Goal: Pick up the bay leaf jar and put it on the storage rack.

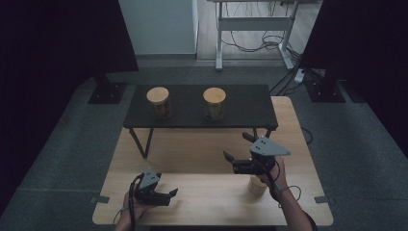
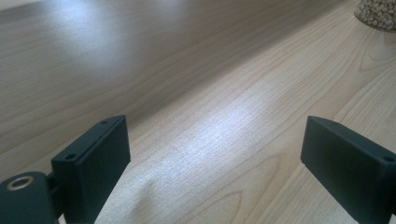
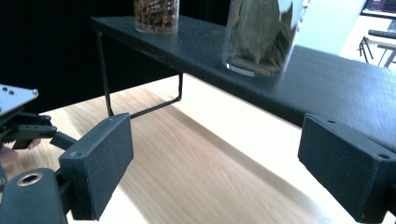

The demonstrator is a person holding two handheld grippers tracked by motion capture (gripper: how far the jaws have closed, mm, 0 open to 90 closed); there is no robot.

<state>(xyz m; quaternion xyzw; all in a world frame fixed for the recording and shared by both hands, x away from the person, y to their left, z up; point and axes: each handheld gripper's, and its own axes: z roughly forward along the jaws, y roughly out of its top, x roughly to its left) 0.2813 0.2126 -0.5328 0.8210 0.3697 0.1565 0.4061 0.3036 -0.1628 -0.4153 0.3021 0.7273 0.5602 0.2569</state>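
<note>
Your right gripper [image 1: 239, 147] hovers with jaws wide and empty over the pale, grained wooden surface [image 1: 192, 159], and your left gripper [image 1: 169, 194] is just as open and empty near the front edge. The nearest thing — a small round jar [image 1: 257, 186] of pale beads — sits just beneath your right hand, half hidden by it. On the matte black shelf [image 1: 240, 113] beyond, two cork-lidded glass jars [image 1: 159, 102] stand apart.

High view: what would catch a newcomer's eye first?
Two lidded jars stand apart on the black shelf at the table's far side. Nearer, the right claw hangs open above the wooden table, with a third jar beside that hand.
</note>
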